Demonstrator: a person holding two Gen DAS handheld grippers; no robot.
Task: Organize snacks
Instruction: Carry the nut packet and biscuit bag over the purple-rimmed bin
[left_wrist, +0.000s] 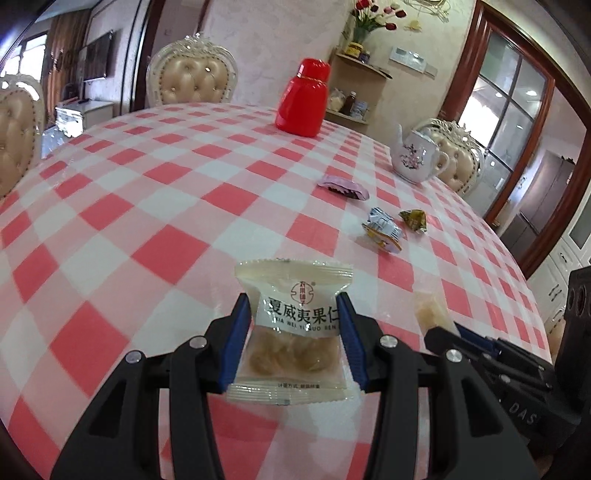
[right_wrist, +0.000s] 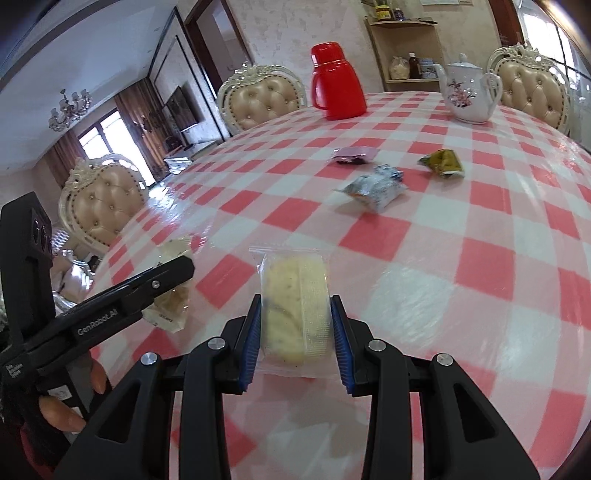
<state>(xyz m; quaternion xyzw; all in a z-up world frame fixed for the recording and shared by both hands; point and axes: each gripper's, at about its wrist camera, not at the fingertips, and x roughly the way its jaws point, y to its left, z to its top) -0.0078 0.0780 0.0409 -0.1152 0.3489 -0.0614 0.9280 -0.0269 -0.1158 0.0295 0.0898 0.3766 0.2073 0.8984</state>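
While we hold both grippers above the pink-and-white checked table (left_wrist: 147, 206), tufted chairs (left_wrist: 195, 77) and a corner shelf (left_wrist: 360, 66) ring the room. Our left gripper (left_wrist: 293, 343) clamps a clear nut packet (left_wrist: 293, 332), long axis running away from us, printed label up. Our right gripper (right_wrist: 295, 332) pinches a clear-wrapped pale pastry (right_wrist: 293, 306), also lengthwise. Three wrapped snacks (right_wrist: 373, 186) lie farther right.

Pink-and-white checked tablecloth (left_wrist: 155, 206), red flask (left_wrist: 303, 99), white floral teapot (left_wrist: 415, 155).
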